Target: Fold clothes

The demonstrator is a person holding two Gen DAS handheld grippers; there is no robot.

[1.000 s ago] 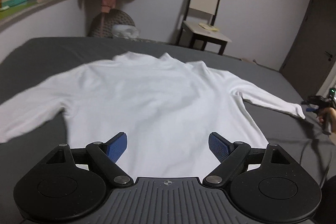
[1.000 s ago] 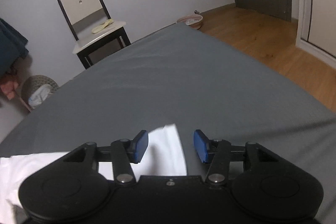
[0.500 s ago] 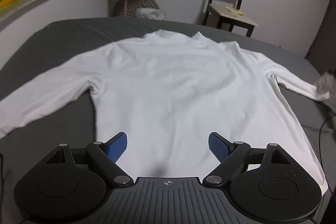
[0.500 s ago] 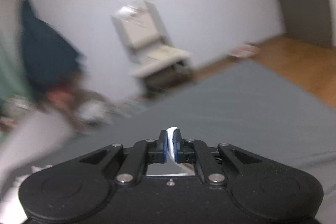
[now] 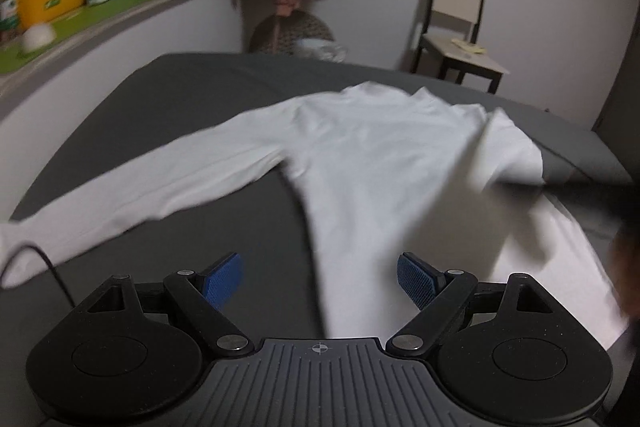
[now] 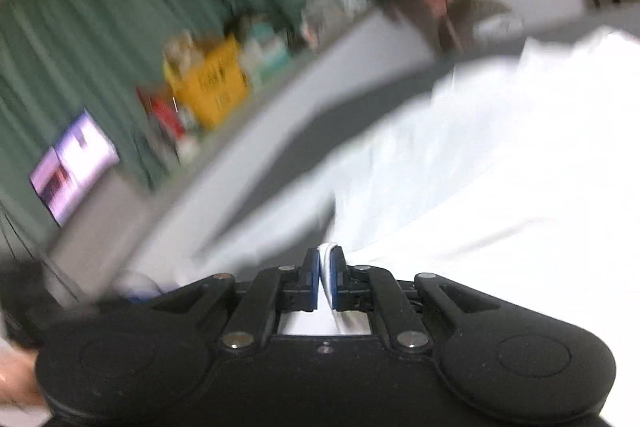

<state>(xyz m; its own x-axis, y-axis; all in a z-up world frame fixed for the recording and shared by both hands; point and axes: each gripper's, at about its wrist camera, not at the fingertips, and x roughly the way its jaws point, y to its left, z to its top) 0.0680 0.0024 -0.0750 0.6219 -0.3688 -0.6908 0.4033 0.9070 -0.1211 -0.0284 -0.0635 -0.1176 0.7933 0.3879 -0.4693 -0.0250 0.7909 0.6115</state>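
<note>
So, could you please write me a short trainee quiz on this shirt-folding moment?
1. True or false: the left hand-held gripper is shut on the white shirt.
2. What is clamped in the right hand-held gripper?
A. a grey sheet
B. white shirt fabric
C. a cable
3. Fill in: the shirt lies on a ___ bed.

Key: 1 false, its fingers stand apart, holding nothing; 2 B; 3 grey.
</note>
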